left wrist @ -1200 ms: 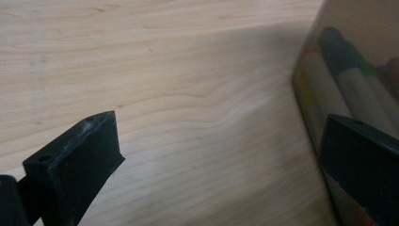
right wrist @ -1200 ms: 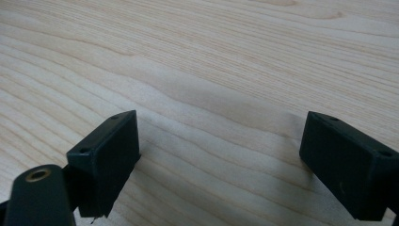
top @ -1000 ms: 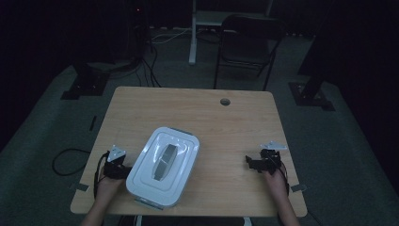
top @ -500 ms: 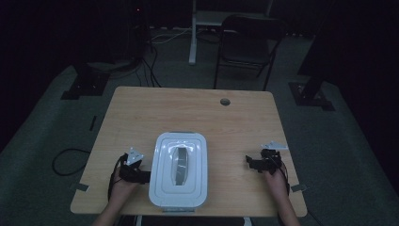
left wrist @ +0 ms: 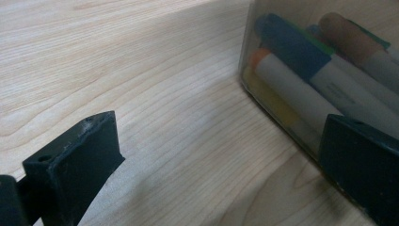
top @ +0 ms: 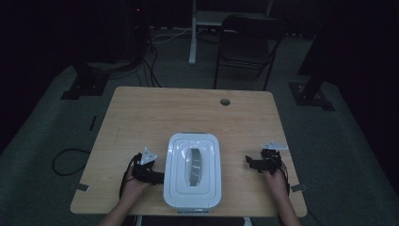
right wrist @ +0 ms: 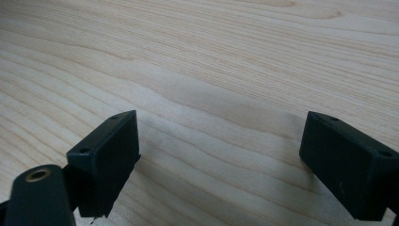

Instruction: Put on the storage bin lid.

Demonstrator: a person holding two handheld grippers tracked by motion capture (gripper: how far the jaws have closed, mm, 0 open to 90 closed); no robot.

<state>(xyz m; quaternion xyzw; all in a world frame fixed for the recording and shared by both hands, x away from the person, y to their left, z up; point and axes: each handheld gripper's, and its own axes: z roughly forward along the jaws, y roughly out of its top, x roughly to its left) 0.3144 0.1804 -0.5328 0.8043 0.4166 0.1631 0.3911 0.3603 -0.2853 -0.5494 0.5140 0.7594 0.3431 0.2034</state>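
A white-lidded plastic box (top: pixel 192 170) with a grey handle lies square to the table's front edge. Through its clear wall (left wrist: pixel 301 66) I see several coloured markers (left wrist: pixel 291 89). My left gripper (top: pixel 156 177) is open at the box's left side. In the left gripper view the left gripper (left wrist: pixel 221 141) has one jaw right against that wall and the other over bare wood. My right gripper (top: pixel 251 164) rests open on the table, apart from the box on its right. In the right gripper view the right gripper (right wrist: pixel 221 139) has nothing but wood between its jaws.
The wooden table (top: pixel 155 113) has a cable hole (top: pixel 225 101) near its far edge. A folding chair (top: pixel 247 42) stands behind the table. Stand bases (top: pixel 84 87) and cables lie on the dark floor around it.
The box has slid to the right and turned from askew to square with the table edge. My left gripper moved right along with it. The right gripper stayed put.
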